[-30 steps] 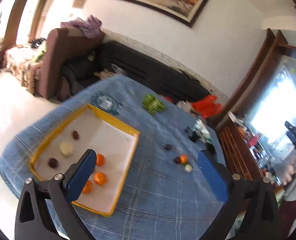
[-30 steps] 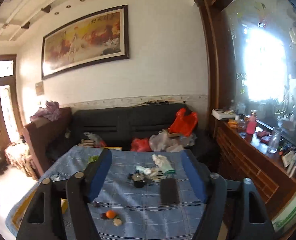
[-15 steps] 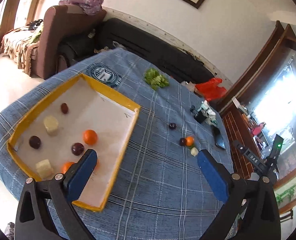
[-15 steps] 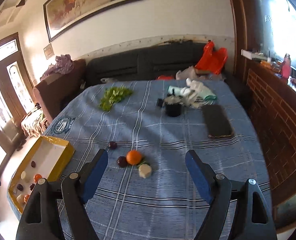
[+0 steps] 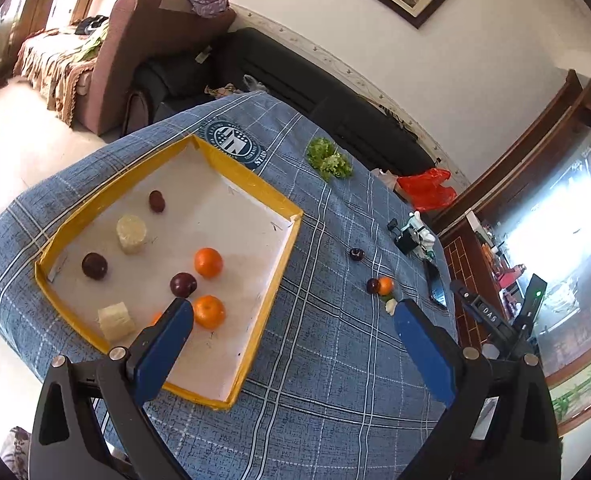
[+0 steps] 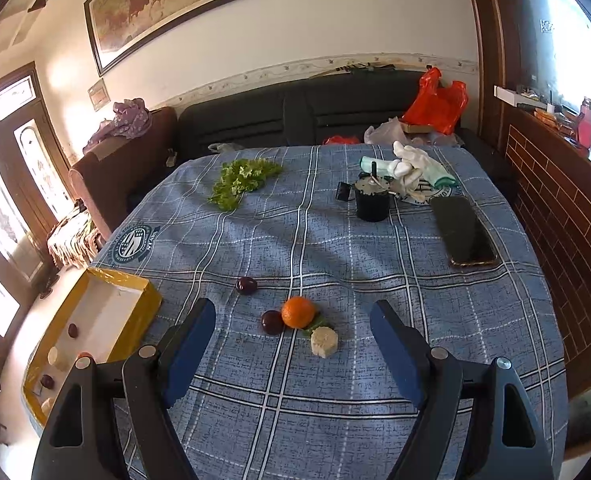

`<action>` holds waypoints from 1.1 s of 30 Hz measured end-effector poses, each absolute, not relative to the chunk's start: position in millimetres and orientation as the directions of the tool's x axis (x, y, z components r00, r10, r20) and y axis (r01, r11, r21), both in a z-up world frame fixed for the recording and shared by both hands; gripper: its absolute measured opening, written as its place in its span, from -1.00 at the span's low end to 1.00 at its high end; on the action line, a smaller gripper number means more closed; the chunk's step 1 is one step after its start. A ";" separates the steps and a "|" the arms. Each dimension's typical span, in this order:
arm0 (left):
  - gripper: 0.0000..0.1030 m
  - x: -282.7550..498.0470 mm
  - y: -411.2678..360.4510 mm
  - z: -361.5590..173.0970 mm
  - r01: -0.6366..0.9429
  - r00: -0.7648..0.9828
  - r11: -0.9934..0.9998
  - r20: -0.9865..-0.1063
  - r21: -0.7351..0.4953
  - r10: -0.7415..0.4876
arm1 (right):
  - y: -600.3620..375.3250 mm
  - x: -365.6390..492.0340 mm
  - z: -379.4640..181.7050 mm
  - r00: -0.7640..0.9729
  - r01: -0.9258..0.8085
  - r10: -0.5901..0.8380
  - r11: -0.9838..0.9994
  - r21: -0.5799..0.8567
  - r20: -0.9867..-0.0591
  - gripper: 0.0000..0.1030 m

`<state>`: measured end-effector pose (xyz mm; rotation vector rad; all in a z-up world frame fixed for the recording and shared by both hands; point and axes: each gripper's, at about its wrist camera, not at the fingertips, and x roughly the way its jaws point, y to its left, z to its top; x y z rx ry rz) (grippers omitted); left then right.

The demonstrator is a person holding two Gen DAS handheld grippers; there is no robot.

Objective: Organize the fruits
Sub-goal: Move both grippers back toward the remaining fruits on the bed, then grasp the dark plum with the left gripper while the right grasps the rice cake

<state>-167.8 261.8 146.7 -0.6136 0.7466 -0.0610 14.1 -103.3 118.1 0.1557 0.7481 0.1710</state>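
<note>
A yellow-rimmed white tray (image 5: pixel 255 192) lies on the blue checked tablecloth and holds oranges (image 5: pixel 208 262), dark plums (image 5: pixel 94 265) and pale fruit chunks (image 5: pixel 131 234). My left gripper (image 5: pixel 291 320) is open and empty above the tray's right edge. On the cloth lie an orange (image 6: pixel 298 312), a dark plum (image 6: pixel 272 322) touching it, a pale chunk (image 6: pixel 324 342) and another plum (image 6: pixel 246 285). My right gripper (image 6: pixel 291 316) is open and empty, its fingers either side of this cluster, above it. The tray (image 6: pixel 135 280) shows at left in the right wrist view.
Green lettuce (image 6: pixel 241 180), a black cup (image 6: pixel 372 202), white gloves (image 6: pixel 409 164) and a black phone (image 6: pixel 463 230) lie on the far half of the table. A black sofa (image 6: pixel 315 112) with a red bag (image 6: pixel 435 102) stands behind; a brick-fronted cabinet (image 6: pixel 567 208) stands right.
Both grippers have tilted down towards the table. The right gripper moved closer to the orange, plum and chunk cluster. The left view shifted so more of the tray shows.
</note>
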 end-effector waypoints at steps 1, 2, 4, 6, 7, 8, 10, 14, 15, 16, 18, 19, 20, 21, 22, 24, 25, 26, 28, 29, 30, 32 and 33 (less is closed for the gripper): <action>0.95 -168.8 263.9 146.0 -0.160 0.742 0.819 -0.614 -0.551 -0.269 | -100.9 14.3 115.8 0.715 -0.099 0.211 0.974 0.201 -0.667 0.63; 0.95 -170.2 265.3 146.2 -0.159 0.744 0.816 -0.611 -0.556 -0.271 | -99.4 14.4 114.8 0.712 -0.101 0.211 0.975 0.200 -0.670 0.63; 0.95 -171.9 267.7 144.0 -0.162 0.748 0.810 -0.605 -0.564 -0.272 | -94.8 13.8 111.3 0.708 -0.106 0.209 0.976 0.191 -0.675 0.63; 0.95 -172.1 268.6 139.2 -0.159 0.748 0.793 -0.596 -0.588 -0.292 | -90.5 13.3 108.5 0.704 -0.109 0.210 0.976 0.188 -0.679 0.63; 0.95 -171.1 268.0 137.2 -0.159 0.746 0.786 -0.594 -0.598 -0.301 | -89.0 12.8 105.9 0.699 -0.112 0.213 0.976 0.189 -0.682 0.63; 0.95 -169.5 266.5 133.5 -0.158 0.741 0.779 -0.594 -0.607 -0.312 | -88.3 12.1 103.3 0.696 -0.113 0.215 0.975 0.191 -0.685 0.63; 0.95 -162.8 257.1 124.0 -0.156 0.718 0.779 -0.612 -0.607 -0.333 | -88.6 11.2 97.4 0.686 -0.112 0.215 0.975 0.190 -0.695 0.63; 0.95 -147.5 230.5 104.4 -0.129 0.660 0.784 -0.642 -0.608 -0.389 | -101.9 4.9 90.4 0.683 -0.096 0.212 0.975 0.202 -0.698 0.63; 0.95 -143.2 221.3 98.6 -0.115 0.647 0.788 -0.648 -0.605 -0.403 | -107.0 2.9 89.1 0.685 -0.087 0.204 0.976 0.200 -0.699 0.60; 0.95 -138.5 212.0 92.3 -0.101 0.631 0.792 -0.654 -0.603 -0.417 | -114.5 1.1 86.8 0.685 -0.074 0.193 0.978 0.196 -0.702 0.58; 0.95 -128.7 194.5 77.5 -0.068 0.591 0.788 -0.661 -0.613 -0.463 | -130.5 0.6 81.3 0.679 -0.042 0.173 0.979 0.198 -0.714 0.49; 0.92 -123.2 185.2 68.9 -0.059 0.572 0.782 -0.663 -0.620 -0.482 | -140.3 2.0 77.0 0.670 -0.021 0.164 0.979 0.202 -0.724 0.44; 0.78 -119.1 177.5 62.0 -0.053 0.557 0.780 -0.667 -0.623 -0.495 | -149.2 4.0 72.8 0.659 -0.001 0.155 0.979 0.206 -0.736 0.30; 0.69 -113.4 168.1 54.2 -0.039 0.535 0.778 -0.670 -0.628 -0.514 | -157.5 7.6 68.7 0.647 0.017 0.151 0.977 0.213 -0.747 0.21; 0.55 -110.3 162.8 50.1 -0.031 0.521 0.776 -0.673 -0.630 -0.525 | -166.4 12.4 62.9 0.632 0.036 0.153 0.973 0.226 -0.759 0.19; 0.52 -103.7 155.1 41.5 -0.029 0.496 0.779 -0.685 -0.627 -0.533 | -175.7 22.2 53.0 0.610 0.049 0.167 0.968 0.248 -0.774 0.15; 0.52 -101.9 154.0 40.4 -0.030 0.494 0.782 -0.689 -0.622 -0.530 | -174.9 28.2 47.7 0.598 0.038 0.185 0.965 0.258 -0.780 0.15; 0.52 -100.0 153.6 39.9 -0.031 0.496 0.790 -0.696 -0.612 -0.520 | -170.2 34.4 42.7 0.586 0.017 0.208 0.963 0.269 -0.783 0.15; 0.52 -97.3 155.1 42.1 -0.038 0.506 0.805 -0.706 -0.592 -0.495 | -157.3 45.7 34.8 0.570 -0.024 0.242 0.960 0.279 -0.785 0.15; 0.52 -96.0 155.8 43.5 -0.039 0.512 0.813 -0.711 -0.581 -0.483 | -148.9 52.4 30.0 0.565 -0.045 0.255 0.959 0.280 -0.785 0.15; 0.52 -94.8 155.9 45.4 -0.039 0.518 0.824 -0.716 -0.566 -0.467 | -141.9 58.4 25.5 0.563 -0.061 0.263 0.959 0.278 -0.784 0.15; 0.52 -92.2 156.1 47.4 -0.041 0.526 0.838 -0.725 -0.545 -0.446 | -129.0 70.5 15.5 0.566 -0.079 0.248 0.966 0.248 -0.786 0.15; 0.52 -90.8 155.8 49.2 -0.040 0.531 0.846 -0.729 -0.531 -0.432 | -125.1 75.3 9.9 0.567 -0.081 0.234 0.970 0.229 -0.790 0.15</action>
